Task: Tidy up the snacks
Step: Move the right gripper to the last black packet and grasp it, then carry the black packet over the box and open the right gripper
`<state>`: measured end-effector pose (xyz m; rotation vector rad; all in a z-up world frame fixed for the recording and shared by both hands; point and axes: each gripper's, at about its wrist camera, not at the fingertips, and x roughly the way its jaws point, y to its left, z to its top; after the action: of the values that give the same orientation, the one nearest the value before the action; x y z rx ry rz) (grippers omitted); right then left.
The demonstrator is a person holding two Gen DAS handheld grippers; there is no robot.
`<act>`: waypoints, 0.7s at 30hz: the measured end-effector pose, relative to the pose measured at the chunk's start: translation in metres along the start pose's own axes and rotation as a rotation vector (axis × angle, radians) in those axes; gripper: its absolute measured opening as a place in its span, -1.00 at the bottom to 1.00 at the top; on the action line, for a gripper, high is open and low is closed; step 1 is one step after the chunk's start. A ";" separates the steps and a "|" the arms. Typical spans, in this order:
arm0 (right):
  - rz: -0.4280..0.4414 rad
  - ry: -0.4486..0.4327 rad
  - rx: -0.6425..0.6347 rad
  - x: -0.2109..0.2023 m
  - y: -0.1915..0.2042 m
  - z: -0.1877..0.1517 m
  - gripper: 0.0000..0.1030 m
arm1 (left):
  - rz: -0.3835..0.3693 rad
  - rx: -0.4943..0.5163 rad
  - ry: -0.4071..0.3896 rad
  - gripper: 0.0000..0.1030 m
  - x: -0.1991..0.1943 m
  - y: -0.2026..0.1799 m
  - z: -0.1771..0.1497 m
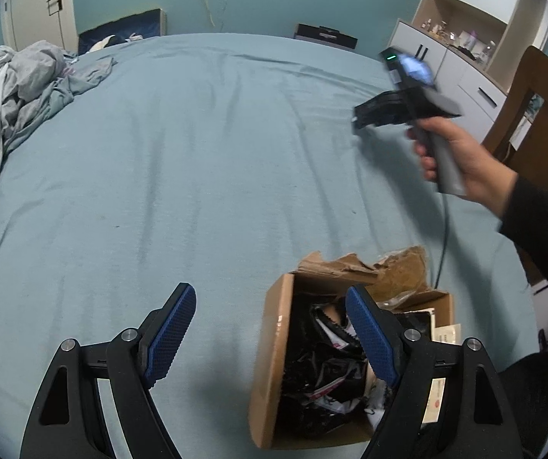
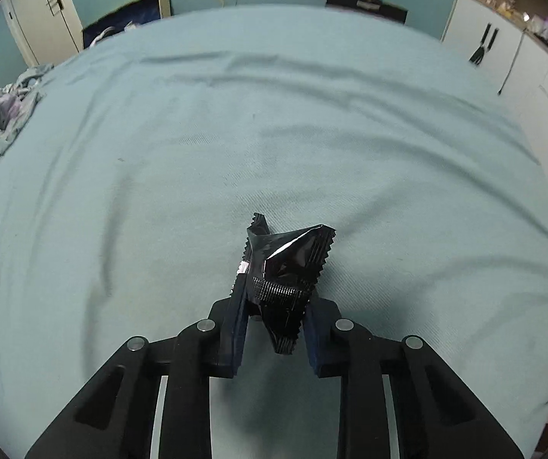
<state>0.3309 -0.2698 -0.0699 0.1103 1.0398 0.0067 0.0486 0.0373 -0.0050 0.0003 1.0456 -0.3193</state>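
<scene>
We are holding a black snack packet [image 2: 281,267] in the right tongs [image 2: 274,298], closed on its lower half, its long axis running forward along the fingers, above the bare blue bed [image 2: 159,191]. Our left tongs [image 1: 270,336] are hanging wide open and empty just beside the cardboard box [image 1: 270,363] of remaining snacks, so the left is nearer the box.
</scene>
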 end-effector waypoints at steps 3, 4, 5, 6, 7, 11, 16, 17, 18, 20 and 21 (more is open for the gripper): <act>0.047 -0.041 0.001 -0.045 -0.001 -0.016 -0.55 | 0.011 -0.020 -0.005 0.58 -0.006 0.005 -0.003; 0.067 -0.046 -0.006 -0.064 -0.001 -0.025 -0.55 | 0.012 -0.022 -0.009 0.58 -0.007 0.007 -0.005; 0.087 -0.051 -0.024 -0.084 0.000 -0.035 -0.55 | 0.019 -0.023 -0.014 0.58 -0.009 0.009 -0.005; 0.100 -0.055 -0.042 -0.101 0.002 -0.039 -0.55 | 0.029 -0.021 -0.018 0.58 -0.011 0.009 -0.007; 0.113 -0.060 -0.071 -0.121 0.006 -0.050 -0.55 | 0.038 -0.018 -0.021 0.58 -0.013 0.010 -0.010; 0.171 -0.122 -0.176 -0.208 0.022 -0.104 -0.55 | 0.026 -0.031 -0.015 0.58 -0.018 0.016 -0.017; 0.290 -0.107 -0.162 -0.283 0.036 -0.161 -0.55 | 0.080 0.025 -0.054 0.58 -0.032 0.012 -0.028; 0.313 -0.080 -0.162 -0.290 0.043 -0.174 -0.55 | 0.088 0.035 -0.065 0.58 -0.035 0.009 -0.029; 0.328 -0.062 -0.159 -0.292 0.048 -0.185 -0.54 | 0.093 0.046 -0.079 0.58 -0.039 0.007 -0.029; 0.356 -0.024 -0.165 -0.287 0.063 -0.207 -0.54 | 0.092 0.052 -0.092 0.58 -0.042 0.007 -0.030; 0.361 -0.016 -0.167 -0.280 0.067 -0.214 -0.54 | 0.089 0.055 -0.096 0.58 -0.043 0.005 -0.031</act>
<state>0.0083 -0.2000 0.0699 0.1450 0.9881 0.4185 0.0042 0.0583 0.0150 0.0805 0.9389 -0.2646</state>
